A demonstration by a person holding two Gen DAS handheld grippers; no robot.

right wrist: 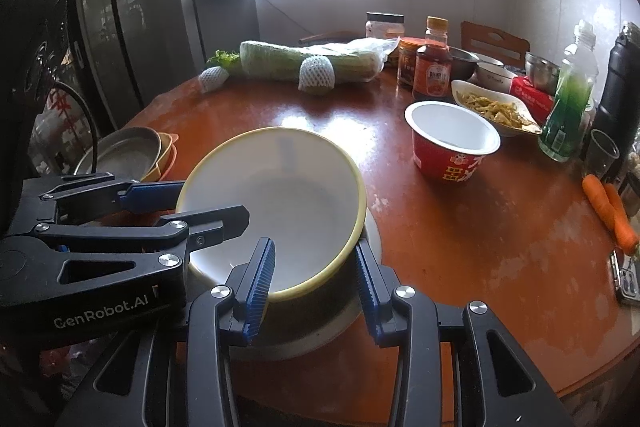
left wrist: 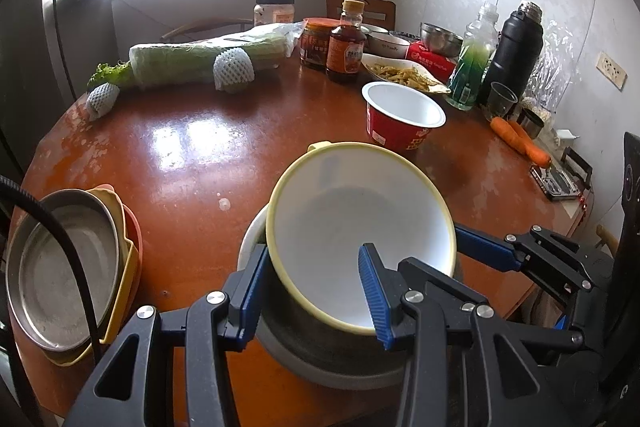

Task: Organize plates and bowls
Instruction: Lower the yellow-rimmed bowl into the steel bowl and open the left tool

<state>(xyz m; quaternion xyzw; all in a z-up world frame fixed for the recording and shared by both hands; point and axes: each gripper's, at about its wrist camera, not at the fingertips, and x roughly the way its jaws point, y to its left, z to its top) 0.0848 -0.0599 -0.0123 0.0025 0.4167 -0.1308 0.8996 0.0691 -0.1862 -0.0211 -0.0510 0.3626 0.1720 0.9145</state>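
A yellow-rimmed white bowl (left wrist: 360, 211) (right wrist: 280, 199) sits tilted in a larger white-grey bowl (left wrist: 320, 359) (right wrist: 304, 331) on the round red-brown table (left wrist: 192, 155). My left gripper (left wrist: 314, 291) straddles the yellow bowl's near-left rim, one finger outside, one inside, with a gap showing. My right gripper (right wrist: 314, 279) straddles its near-right rim the same way. Each gripper shows in the other's view: the right gripper (left wrist: 480, 251) and the left gripper (right wrist: 160, 207). A stack of a steel plate (left wrist: 60, 275) (right wrist: 124, 151) on yellow and orange dishes (left wrist: 128, 255) lies at the left.
A red instant-noodle cup (left wrist: 400, 115) (right wrist: 452, 143) stands behind the bowls. A wrapped cabbage (left wrist: 200, 63), sauce bottles (left wrist: 346, 43), a dish of food (left wrist: 404, 73), steel bowls (left wrist: 440, 37), a green bottle (left wrist: 474, 59), a black flask (left wrist: 516, 47) and carrots (left wrist: 520, 139) line the far and right edges.
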